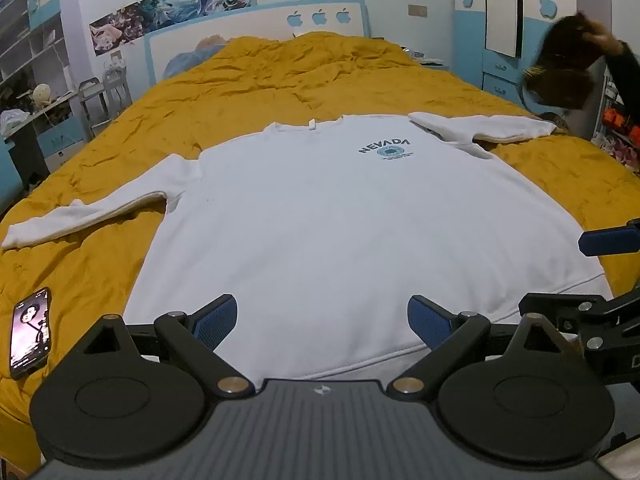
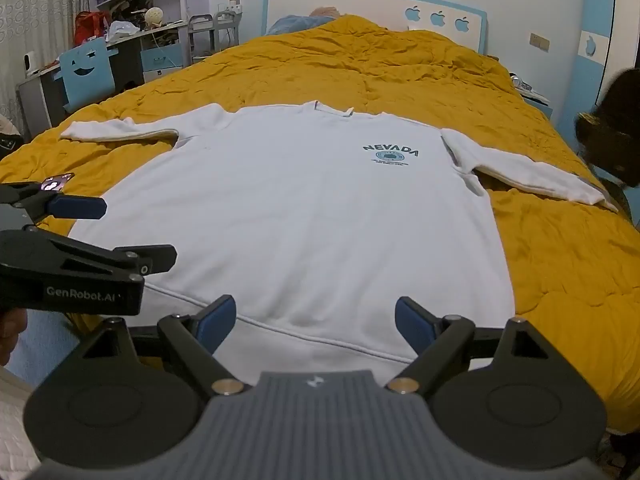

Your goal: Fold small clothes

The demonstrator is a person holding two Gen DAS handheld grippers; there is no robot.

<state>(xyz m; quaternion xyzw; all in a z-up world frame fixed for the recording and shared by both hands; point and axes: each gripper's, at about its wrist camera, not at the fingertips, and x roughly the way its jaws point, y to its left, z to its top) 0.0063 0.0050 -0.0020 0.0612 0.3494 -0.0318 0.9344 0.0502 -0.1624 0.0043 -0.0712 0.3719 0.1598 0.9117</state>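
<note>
A white long-sleeved sweatshirt (image 1: 340, 220) with a "NEVADA" print lies flat, front up, on the yellow bedcover (image 1: 280, 76), sleeves spread to both sides. It also shows in the right wrist view (image 2: 304, 208). My left gripper (image 1: 322, 320) is open and empty, just above the hem near its left part. My right gripper (image 2: 316, 324) is open and empty above the hem near its right part. The right gripper shows at the right edge of the left wrist view (image 1: 600, 272); the left gripper shows at the left of the right wrist view (image 2: 92, 232).
A lit phone (image 1: 31, 332) lies on the bedcover left of the sweatshirt. A person with dark hair (image 1: 568, 64) bends at the bed's right side. A desk and blue chair (image 2: 88, 68) stand left of the bed. The headboard (image 1: 256, 24) is at the far end.
</note>
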